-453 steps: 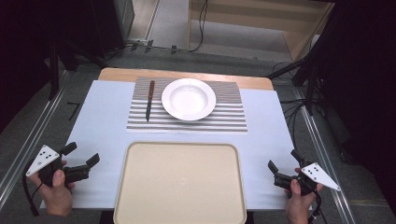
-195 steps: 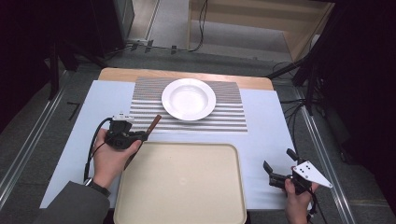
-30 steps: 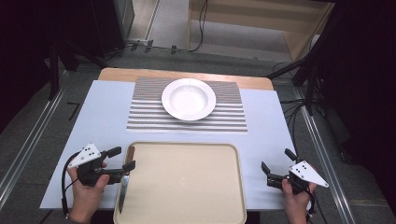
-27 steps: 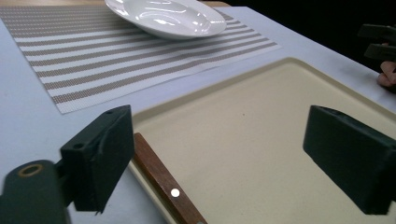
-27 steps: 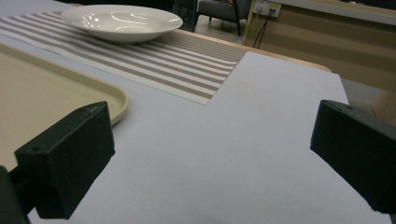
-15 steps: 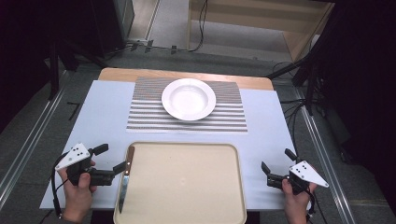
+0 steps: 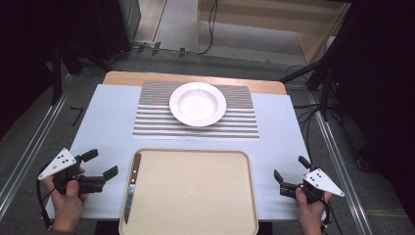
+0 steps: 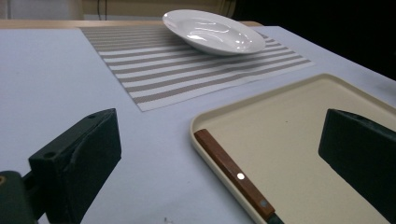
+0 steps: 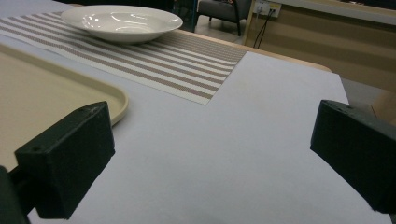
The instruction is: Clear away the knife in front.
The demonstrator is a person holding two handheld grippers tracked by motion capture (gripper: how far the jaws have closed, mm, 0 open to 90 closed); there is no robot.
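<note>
A knife [image 7: 131,187] with a brown wooden handle [image 8: 231,173] lies along the left edge of the beige tray [image 7: 195,196], blade toward me. My left gripper [image 7: 101,164] is open at the near left of the table, just left of the tray, with nothing between its jaws. A white plate [image 7: 197,103] sits on the striped placemat [image 7: 244,122] farther back. My right gripper [image 7: 290,170] is open at the near right, apart from the tray, holding nothing.
The pale blue table cover [image 7: 107,117] has bare room on both sides of the placemat. The tray's rim [image 9: 119,100] is raised. Metal rails [image 7: 29,147] run along the table's sides, and cables lie on the floor beyond.
The left gripper has let go of the knife, which now rests in the tray, and has drawn back to the left and toward me. The right gripper has stayed put.
</note>
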